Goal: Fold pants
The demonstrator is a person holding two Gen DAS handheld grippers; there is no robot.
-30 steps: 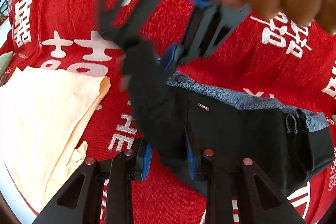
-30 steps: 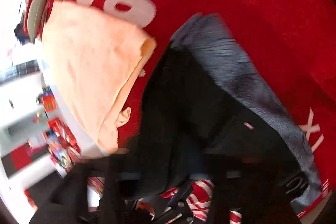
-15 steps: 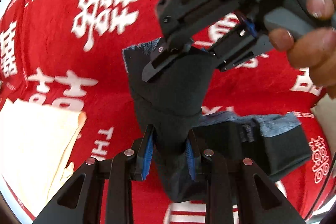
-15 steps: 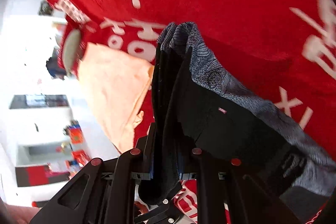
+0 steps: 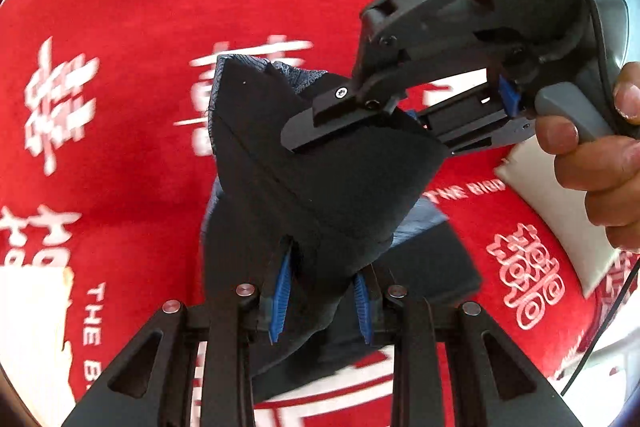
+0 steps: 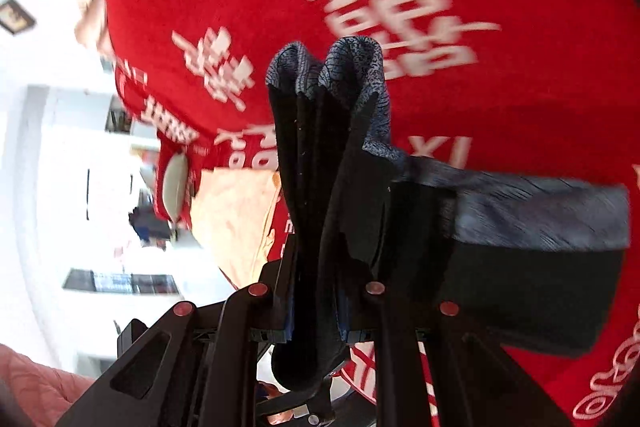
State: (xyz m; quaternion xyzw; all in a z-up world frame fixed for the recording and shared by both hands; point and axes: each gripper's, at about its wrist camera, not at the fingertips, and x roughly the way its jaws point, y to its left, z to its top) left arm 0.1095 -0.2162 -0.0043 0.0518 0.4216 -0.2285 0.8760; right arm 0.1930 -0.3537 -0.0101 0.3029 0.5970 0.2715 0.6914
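Note:
The black pants (image 5: 320, 195) with a grey-blue heathered waistband (image 6: 540, 215) hang bunched above the red cloth. My left gripper (image 5: 320, 303) is shut on a thick fold of them, its blue pads (image 5: 280, 303) pressing the fabric from both sides. In the left wrist view my right gripper (image 5: 348, 115) comes in from the upper right, held by a hand (image 5: 592, 155), and clamps a higher fold. In its own view the right gripper (image 6: 316, 311) is shut on several stacked layers of the pants (image 6: 320, 167), whose far part trails onto the cloth at the right.
A red cloth (image 5: 140, 147) with white characters covers the surface. A peach garment (image 6: 232, 219) lies near its left edge, also at the edge of the left wrist view (image 5: 32, 327). A white cushion-like thing (image 5: 560, 211) lies at the right. The room (image 6: 60, 147) shows beyond the cloth's edge.
Both grippers have risen and travelled across the red cloth with the pants, pulling them up into a bunched fold. The peach garment has slid towards the left edge of both views.

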